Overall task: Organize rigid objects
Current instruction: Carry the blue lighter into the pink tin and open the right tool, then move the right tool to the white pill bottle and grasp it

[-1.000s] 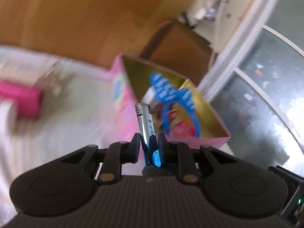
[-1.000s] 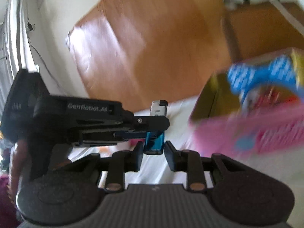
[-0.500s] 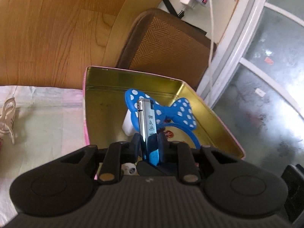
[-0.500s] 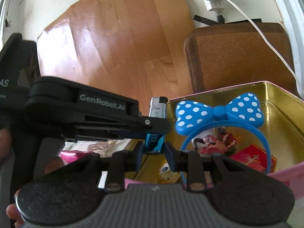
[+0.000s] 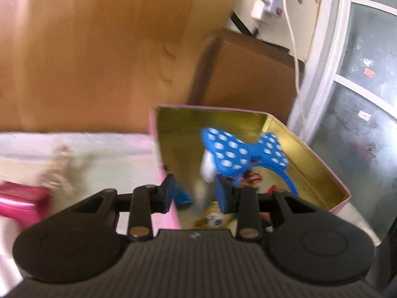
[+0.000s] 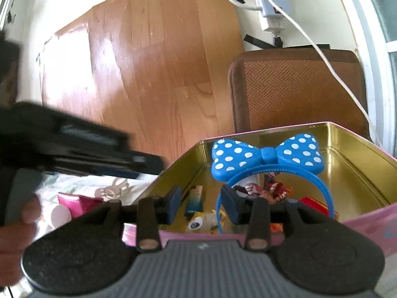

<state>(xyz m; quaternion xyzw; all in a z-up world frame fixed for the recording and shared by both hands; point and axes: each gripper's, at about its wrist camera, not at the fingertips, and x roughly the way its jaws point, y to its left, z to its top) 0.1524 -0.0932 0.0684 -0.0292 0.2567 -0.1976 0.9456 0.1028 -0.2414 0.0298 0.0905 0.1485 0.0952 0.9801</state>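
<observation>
Two handheld grippers hover at the near edge of an open pink tin (image 6: 367, 216) with a gold interior; the left gripper (image 5: 194, 193) has its blue pads spread with nothing between them, its jaws having just been opening; the right gripper (image 6: 203, 203) likewise stands parted and empty, its jaws also just opened. The blue lighter (image 6: 196, 200) with its silver cap, which both grippers pinched half a second ago, now lies on the tin floor between the right gripper's fingers and free of them; the left wrist view shows only a blurred blue patch (image 5: 183, 197) by the tin's near wall, probably the same lighter. A blue headband with a white-dotted bow (image 6: 266, 155) rests inside the tin, over small red toys and a yellow figure with a large eye (image 6: 201, 221). Outside the tin, on pale cloth, lie a pink box (image 5: 22, 203) and a white cap (image 6: 59, 213).

Risks from here: the left gripper's pad sits very near the tin wall, so a careless pull back could knock or tip the tin; the right fingers could snag the headband's hoop on withdrawal and drag it out.
</observation>
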